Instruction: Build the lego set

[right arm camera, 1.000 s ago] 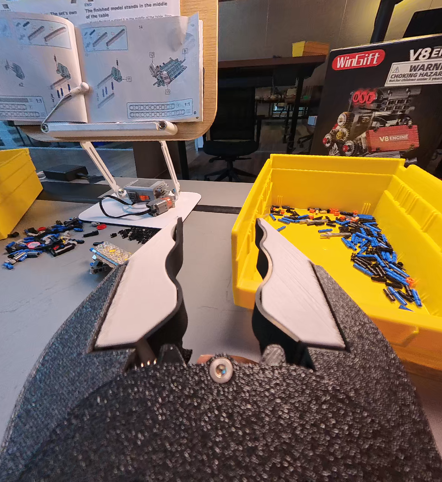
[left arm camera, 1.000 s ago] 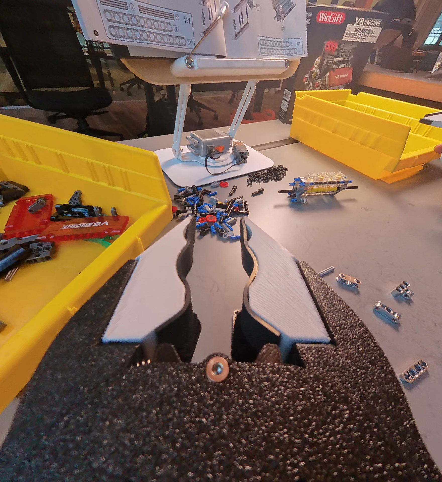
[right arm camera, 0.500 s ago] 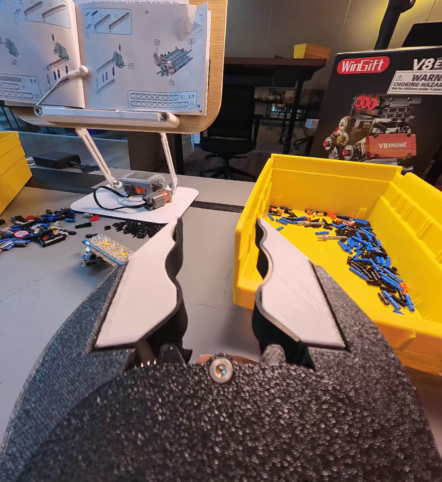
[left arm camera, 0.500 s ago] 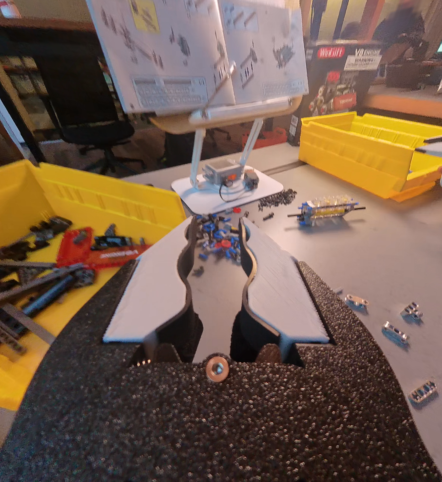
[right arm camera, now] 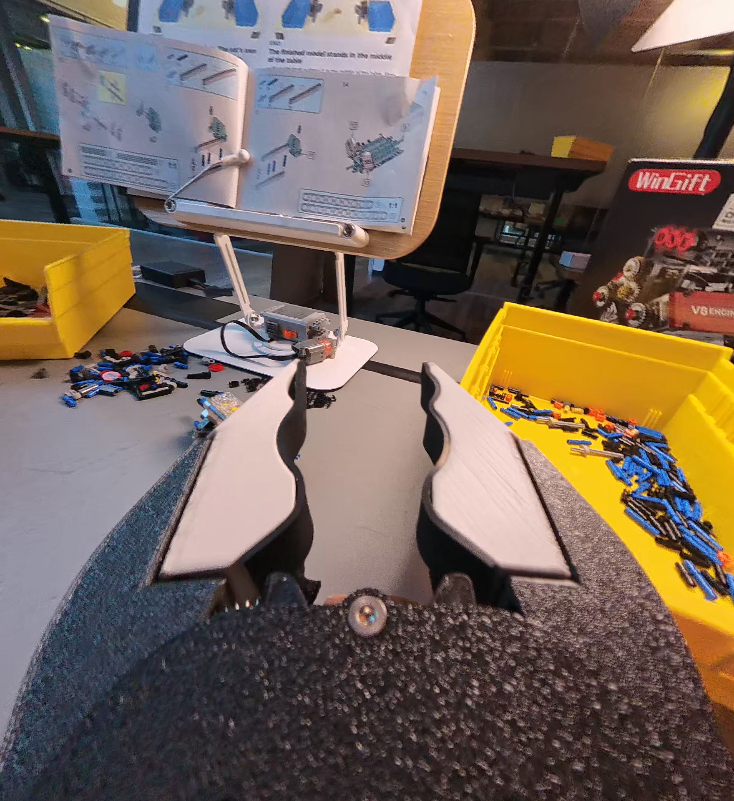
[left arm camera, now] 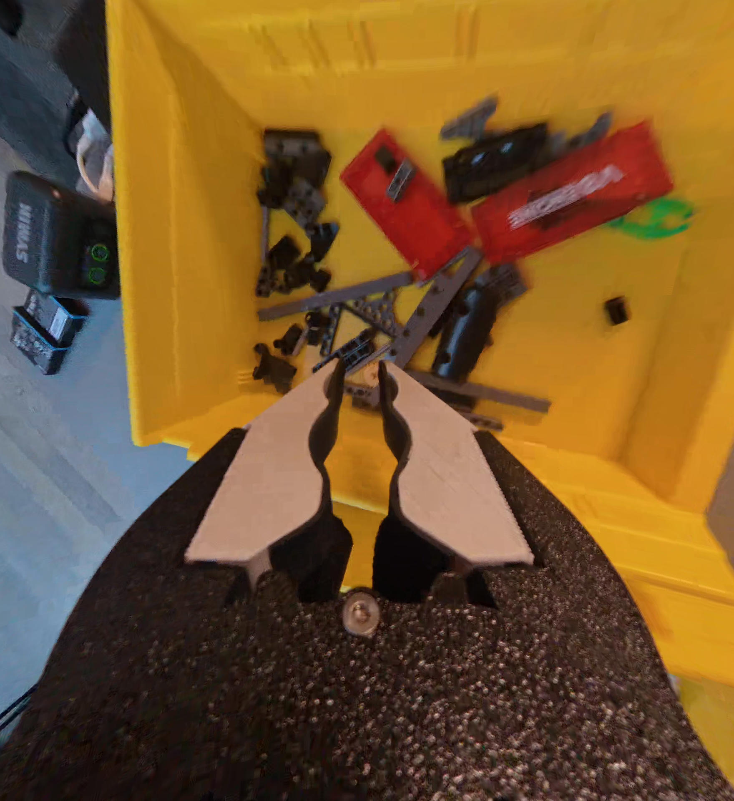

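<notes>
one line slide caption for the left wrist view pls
Left tool, open and empty, points down into a yellow bin above grey beams, black parts and two red panels.

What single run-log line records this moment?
left hand-held gripper: open, over grey beams in yellow bin | right hand-held gripper: open, empty, above table beside pin bin

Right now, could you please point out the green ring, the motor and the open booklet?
green ring (left arm camera: 655, 223): left wrist view, its visible arc.
motor (right arm camera: 315, 349): right wrist view, its body.
open booklet (right arm camera: 330, 143): right wrist view, right page.
</notes>
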